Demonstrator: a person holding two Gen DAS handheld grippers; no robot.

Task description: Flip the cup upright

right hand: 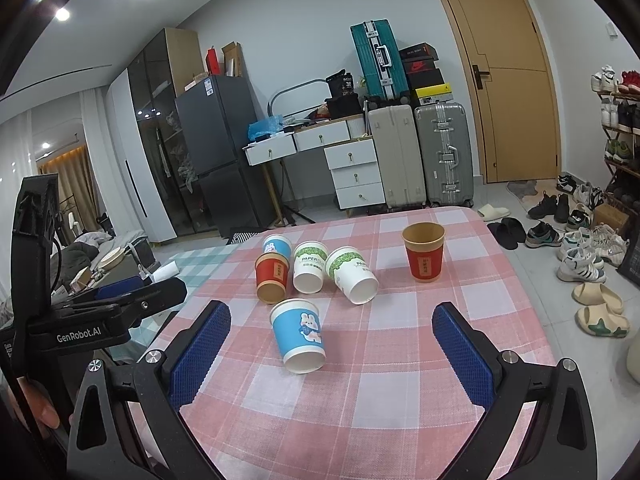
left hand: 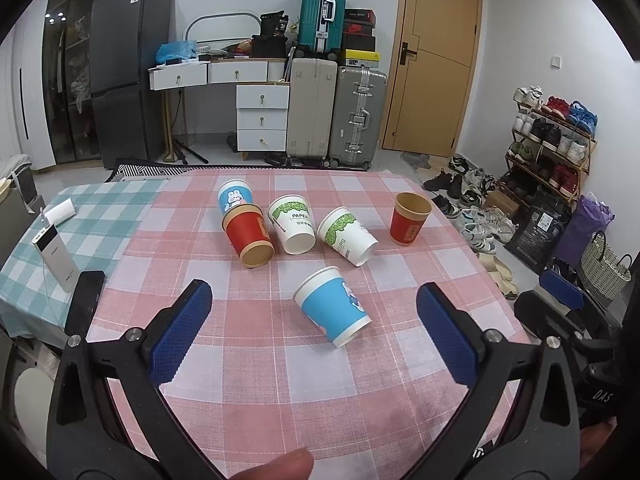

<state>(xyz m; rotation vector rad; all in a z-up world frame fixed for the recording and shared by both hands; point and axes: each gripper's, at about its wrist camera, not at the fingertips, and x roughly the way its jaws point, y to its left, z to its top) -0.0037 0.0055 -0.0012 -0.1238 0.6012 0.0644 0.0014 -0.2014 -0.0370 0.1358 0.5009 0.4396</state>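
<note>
**Both grippers wide above the cups**

Left gripper and right gripper hover spread, empty, over the table. Nearest, a blue cup lies tipped; beyond, four more lie tipped. One red cup stands upright.

2 wrist views side by side, low over the table, facing the far wall, sharing the cups

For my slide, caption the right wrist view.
Open right gripper faces a tipped blue paper cup; one red paper cup stands upright.
</note>
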